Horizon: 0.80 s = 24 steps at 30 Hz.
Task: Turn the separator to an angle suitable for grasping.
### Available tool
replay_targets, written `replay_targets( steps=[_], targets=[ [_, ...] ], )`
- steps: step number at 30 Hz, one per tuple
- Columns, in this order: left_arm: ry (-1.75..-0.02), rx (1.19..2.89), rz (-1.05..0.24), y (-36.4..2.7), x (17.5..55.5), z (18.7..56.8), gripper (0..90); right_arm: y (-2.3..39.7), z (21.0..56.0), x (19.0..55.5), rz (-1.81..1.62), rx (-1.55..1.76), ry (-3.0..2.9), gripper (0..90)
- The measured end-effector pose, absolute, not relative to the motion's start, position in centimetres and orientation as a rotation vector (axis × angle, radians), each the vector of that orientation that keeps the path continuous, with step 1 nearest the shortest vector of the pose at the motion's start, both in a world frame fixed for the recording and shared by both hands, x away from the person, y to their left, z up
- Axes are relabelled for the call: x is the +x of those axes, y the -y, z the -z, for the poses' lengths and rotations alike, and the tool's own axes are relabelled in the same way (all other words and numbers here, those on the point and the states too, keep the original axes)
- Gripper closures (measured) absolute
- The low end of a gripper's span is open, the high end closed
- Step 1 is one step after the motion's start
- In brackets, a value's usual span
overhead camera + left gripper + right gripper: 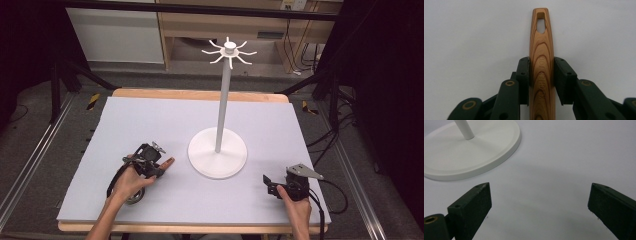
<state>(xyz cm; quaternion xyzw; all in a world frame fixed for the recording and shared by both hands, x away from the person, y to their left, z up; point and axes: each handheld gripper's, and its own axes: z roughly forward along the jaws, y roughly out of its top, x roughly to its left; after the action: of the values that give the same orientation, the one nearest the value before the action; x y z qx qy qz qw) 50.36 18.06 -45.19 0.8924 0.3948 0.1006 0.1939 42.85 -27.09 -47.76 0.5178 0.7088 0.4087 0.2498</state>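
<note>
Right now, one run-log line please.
left gripper: shut on wooden handle | right gripper: open | white hook stand: mid-table

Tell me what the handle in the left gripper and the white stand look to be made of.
Handle: wood, smooth and likely oiled or varnished; curved brown grain bands and engraved lettering show. Stand: uniform matte white, probably painted metal or plastic; its look leaves that open.

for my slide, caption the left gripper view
Left tongs shut on a wooden handle with a hanging slot.
</note>
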Motion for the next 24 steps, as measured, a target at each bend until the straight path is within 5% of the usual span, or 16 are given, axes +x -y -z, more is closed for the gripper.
replay_targets(
  steps=[24],
  targets=[
    [-1.055,2.282,-0.362,-20.0,47.6,41.6,67.6,27.2,47.7,42.8,-1.125,1.420,-1.923,5.6]
  ],
)
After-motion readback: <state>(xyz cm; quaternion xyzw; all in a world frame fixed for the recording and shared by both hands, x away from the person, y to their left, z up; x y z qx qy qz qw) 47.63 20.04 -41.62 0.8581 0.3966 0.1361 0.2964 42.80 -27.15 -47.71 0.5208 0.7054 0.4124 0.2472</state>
